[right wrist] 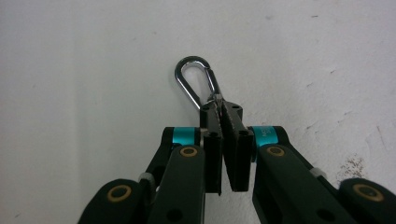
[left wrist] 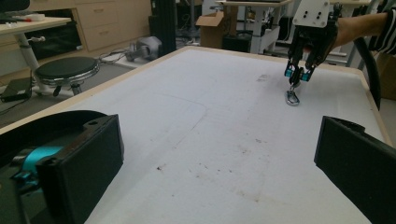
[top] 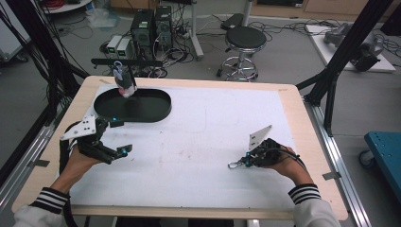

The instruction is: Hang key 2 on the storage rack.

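on the left of the high view, the left gripper rests low over the white table cover, its jaws spread wide with nothing between them; in the left gripper view the two black pads stand far apart at the bottom corners. just beyond it, at the table's far left, lies a black oval tray, and something small and pale, pink and white, sits at the tray's far rim, too small to make out. the tray's near left edge is partly covered by the left gripper's grey plate.

toward the right, the right gripper is pressed together on a silver carabiner. the jaws pinch one end of the clip; its rounded loop sticks out past the tips and lies on the white cover. the pinched end is hidden between the pads. in the left gripper view, the carabiner hangs from the right gripper with its loop touching the table, well apart from the left gripper.
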`<state>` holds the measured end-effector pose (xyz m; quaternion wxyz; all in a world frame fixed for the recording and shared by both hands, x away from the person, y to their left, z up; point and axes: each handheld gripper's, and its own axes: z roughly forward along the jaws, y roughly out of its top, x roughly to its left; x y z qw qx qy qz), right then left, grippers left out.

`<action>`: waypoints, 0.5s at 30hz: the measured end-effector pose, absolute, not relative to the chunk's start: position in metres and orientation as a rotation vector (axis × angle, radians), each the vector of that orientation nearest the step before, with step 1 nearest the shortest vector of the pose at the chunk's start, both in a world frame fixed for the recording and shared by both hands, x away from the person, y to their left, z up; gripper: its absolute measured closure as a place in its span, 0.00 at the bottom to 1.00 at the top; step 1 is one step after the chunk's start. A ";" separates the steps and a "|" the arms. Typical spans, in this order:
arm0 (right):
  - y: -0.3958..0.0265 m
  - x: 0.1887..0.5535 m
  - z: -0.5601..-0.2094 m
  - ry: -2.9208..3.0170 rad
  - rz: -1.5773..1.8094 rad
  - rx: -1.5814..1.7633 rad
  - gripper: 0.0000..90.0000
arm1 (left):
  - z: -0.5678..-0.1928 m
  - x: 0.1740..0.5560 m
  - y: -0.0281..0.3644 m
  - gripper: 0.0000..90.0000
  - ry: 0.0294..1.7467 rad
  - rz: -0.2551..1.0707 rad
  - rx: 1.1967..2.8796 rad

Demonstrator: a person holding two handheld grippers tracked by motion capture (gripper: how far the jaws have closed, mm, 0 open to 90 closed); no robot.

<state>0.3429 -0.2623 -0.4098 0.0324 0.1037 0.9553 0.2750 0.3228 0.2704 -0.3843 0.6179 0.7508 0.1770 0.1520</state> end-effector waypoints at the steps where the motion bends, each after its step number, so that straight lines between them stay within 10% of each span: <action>1: -0.262 0.344 -0.410 2.942 0.855 0.327 0.97 | -0.384 0.323 0.270 0.02 0.406 0.351 1.728; 15: -0.264 0.344 -0.403 2.908 0.984 0.399 0.98 | -0.385 0.324 0.269 0.02 0.408 0.342 1.724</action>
